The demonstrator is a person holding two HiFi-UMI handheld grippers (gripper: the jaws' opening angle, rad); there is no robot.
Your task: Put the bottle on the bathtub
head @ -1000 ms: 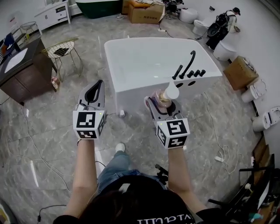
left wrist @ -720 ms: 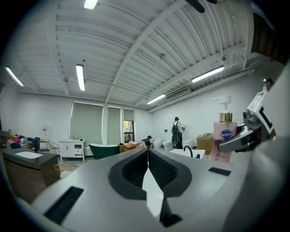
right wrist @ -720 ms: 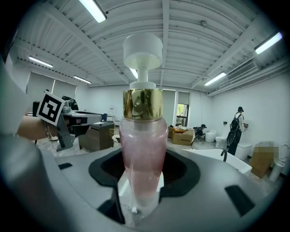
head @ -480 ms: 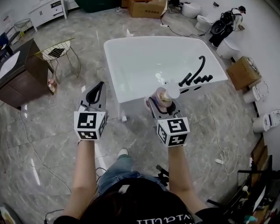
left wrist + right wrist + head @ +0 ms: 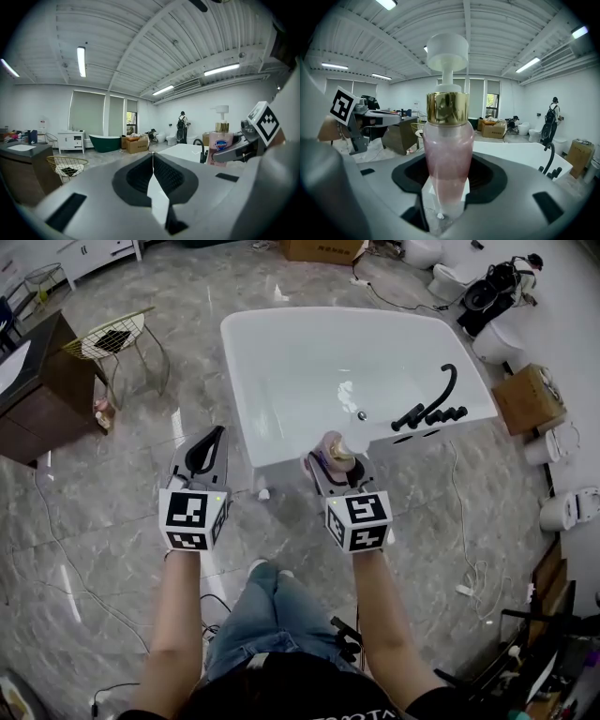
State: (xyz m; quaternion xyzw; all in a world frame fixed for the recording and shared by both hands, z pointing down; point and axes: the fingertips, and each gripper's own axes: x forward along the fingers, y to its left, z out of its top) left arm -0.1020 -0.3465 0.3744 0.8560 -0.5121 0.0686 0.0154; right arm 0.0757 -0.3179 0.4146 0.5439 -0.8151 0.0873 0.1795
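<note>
Right now your left gripper (image 5: 216, 434) hangs over the marble floor with its jaws pressed together on nothing. It has no part in this step, so holding it off to the left, apart from the tub, makes sense.

Your right gripper (image 5: 330, 465) has its jaws clamped on the lower body of the bottle (image 5: 336, 450), a pink pump bottle with a gold collar and a white pump head. You hold it upright, which I judge sensible, since it can go down on its base without any turning.

The bottle is in the air at the near edge of the bathtub (image 5: 236, 362), not resting on it. From your right gripper view the tub lies ahead and to the right, so you are probably just short of the rim.

Beyond the bottle, at the tub's near-right corner, the black faucet set (image 5: 433, 407) takes up part of the flat ledge. That ledge looks like the broadest flat part of the rim, so it is the likely landing place. Mind the taps as you come in.
</note>
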